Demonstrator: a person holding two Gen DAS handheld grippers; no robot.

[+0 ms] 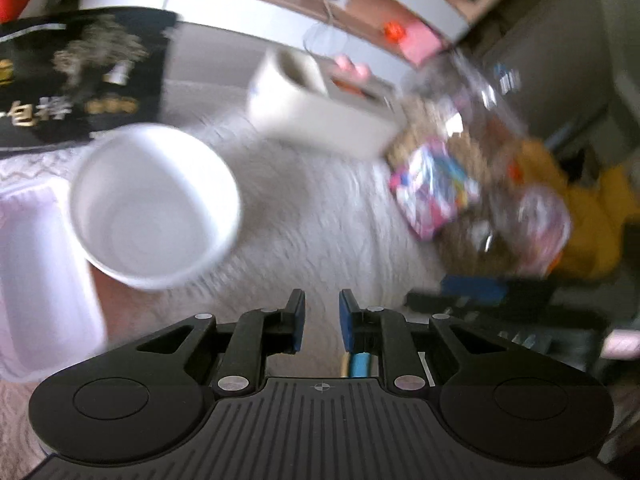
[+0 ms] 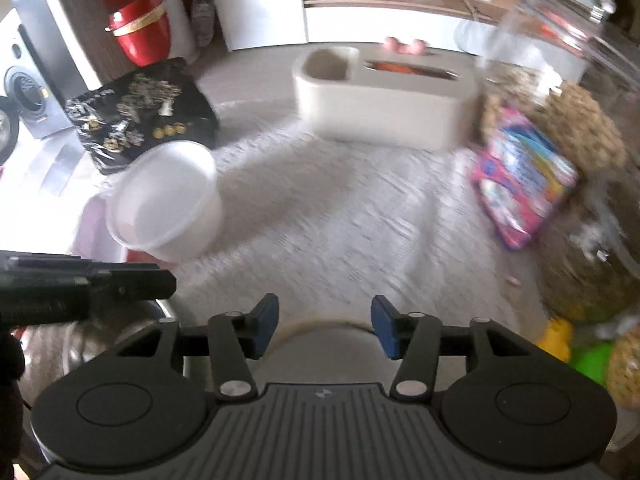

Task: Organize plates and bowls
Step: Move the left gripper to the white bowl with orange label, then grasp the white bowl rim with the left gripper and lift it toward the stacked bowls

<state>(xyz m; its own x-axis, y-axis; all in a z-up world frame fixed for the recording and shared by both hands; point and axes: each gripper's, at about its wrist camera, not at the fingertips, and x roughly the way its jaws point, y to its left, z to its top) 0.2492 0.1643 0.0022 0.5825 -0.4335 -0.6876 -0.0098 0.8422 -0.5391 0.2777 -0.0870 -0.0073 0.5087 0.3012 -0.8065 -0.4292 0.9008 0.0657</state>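
Observation:
A white round bowl stands on the white textured tablecloth, left of and beyond my left gripper, which is open with a narrow gap and empty. The same bowl shows in the right wrist view, far left of my right gripper, which is open and empty. A metal bowl and a grey round dish lie just under the right gripper. The left gripper's body reaches in from the left. A white rectangular tray sits beside the white bowl.
A beige two-slot holder stands at the back. A black printed bag lies at the back left. Glass jars and a colourful packet crowd the right side. A yellow item lies at the right.

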